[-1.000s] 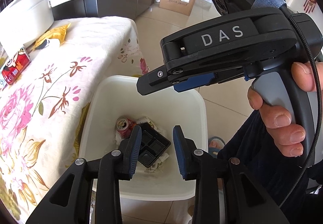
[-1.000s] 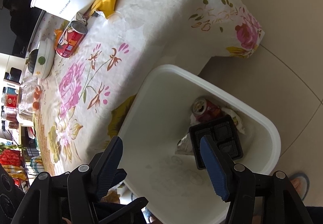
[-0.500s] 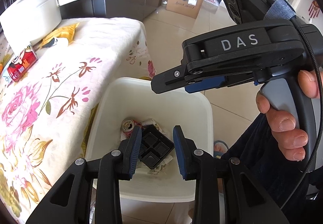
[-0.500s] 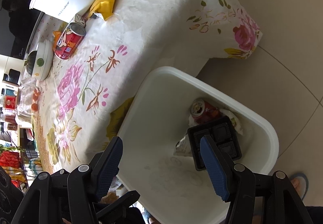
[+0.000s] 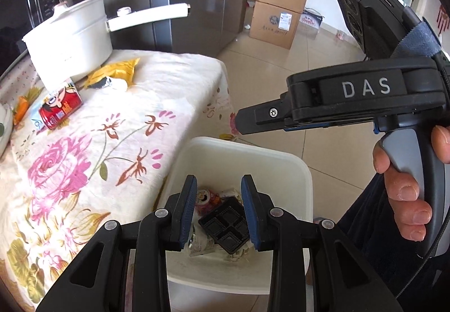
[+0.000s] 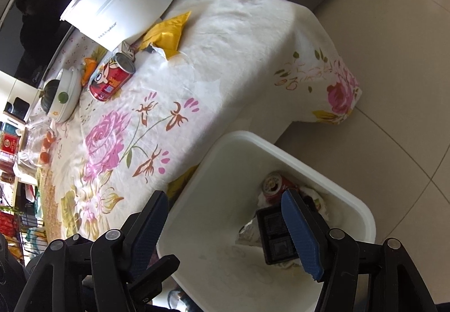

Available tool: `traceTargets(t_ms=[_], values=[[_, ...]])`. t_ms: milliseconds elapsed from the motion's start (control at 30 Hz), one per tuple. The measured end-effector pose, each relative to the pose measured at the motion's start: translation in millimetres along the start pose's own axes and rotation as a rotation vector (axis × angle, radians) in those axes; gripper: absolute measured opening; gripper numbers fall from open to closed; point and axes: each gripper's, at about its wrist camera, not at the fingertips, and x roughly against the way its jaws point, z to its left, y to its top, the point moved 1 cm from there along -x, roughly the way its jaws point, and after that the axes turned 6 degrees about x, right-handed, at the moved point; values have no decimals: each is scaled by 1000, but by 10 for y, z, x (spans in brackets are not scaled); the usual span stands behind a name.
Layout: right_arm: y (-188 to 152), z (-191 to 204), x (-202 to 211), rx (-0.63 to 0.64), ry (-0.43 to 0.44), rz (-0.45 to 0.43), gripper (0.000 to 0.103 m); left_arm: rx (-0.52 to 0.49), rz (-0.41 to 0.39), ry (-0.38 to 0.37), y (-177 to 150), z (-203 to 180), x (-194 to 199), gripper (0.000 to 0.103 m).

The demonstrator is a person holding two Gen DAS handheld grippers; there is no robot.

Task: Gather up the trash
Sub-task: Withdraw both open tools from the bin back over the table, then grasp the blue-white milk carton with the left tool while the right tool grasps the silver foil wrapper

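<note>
A white bin [image 5: 253, 148] [image 6: 332, 179] stands on the floor beside the table. It holds a black plastic tray [image 5: 225, 223] [image 6: 274, 236], a red can [image 5: 204, 196] [image 6: 277, 184] and crumpled wrappers. A red can [image 5: 60, 109] [image 6: 111, 78] and a yellow wrapper [image 5: 118, 73] [image 6: 168, 33] lie on the flowered tablecloth [image 5: 84, 148]. My left gripper [image 5: 216, 208] is open and empty above the bin. My right gripper [image 6: 225, 230] is open and empty over the bin's edge; it also shows in the left wrist view [image 5: 337, 103].
A white pot [image 5: 70, 42] [image 6: 121, 2] with a long handle stands at the table's far end. A bowl with a green squash [image 6: 60, 95] and a glass jar [image 6: 36, 143] sit further along. Cardboard boxes [image 5: 281, 11] stand on the tiled floor by the fridge.
Both grippers have lifted and tilted up from the bin towards the table. More of the table, the pot and the red can now show. Both stay open and empty.
</note>
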Motion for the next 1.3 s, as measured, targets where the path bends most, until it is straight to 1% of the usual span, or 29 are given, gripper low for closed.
traceTargets(t_ms=[133, 233, 300, 400, 500, 567, 733, 800, 867, 933, 1000, 1133, 1200, 1300], values=[[49, 133, 140, 46, 2, -74, 72, 41, -62, 15, 86, 161, 150, 35], [75, 253, 235, 94, 1, -124, 76, 62, -105, 52, 136, 272, 237, 35], [84, 316, 253, 116, -1, -136, 77, 88, -134, 79, 169, 373, 304, 35], [103, 395, 246, 136, 6, -141, 77, 161, -189, 126, 253, 612, 419, 35], [123, 484, 242, 162, 11, -148, 77, 220, -236, 188, 314, 839, 554, 36], [137, 544, 238, 183, 11, -155, 77, 253, -254, 223, 352, 999, 607, 41], [229, 715, 181, 237, 11, -166, 78, 369, -283, 257, 427, 1464, 726, 53], [283, 793, 130, 254, 27, -158, 78, 398, -277, 274, 449, 1637, 749, 56], [347, 907, 55, 292, 27, -146, 79, 421, -263, 286, 453, 1787, 753, 61], [443, 1018, -41, 345, 21, -131, 80, 453, -250, 283, 465, 1936, 736, 62], [570, 1086, -148, 384, -10, -128, 80, 501, -232, 256, 487, 2092, 693, 63], [879, 1171, -425, 451, -81, -126, 80, 650, -186, 148, 596, 2464, 490, 64], [1000, 1208, -581, 498, -112, -124, 80, 668, -146, 115, 722, 2566, 334, 64], [1176, 1254, -832, 608, -195, -119, 80, 659, -132, 101, 925, 2653, 169, 64]])
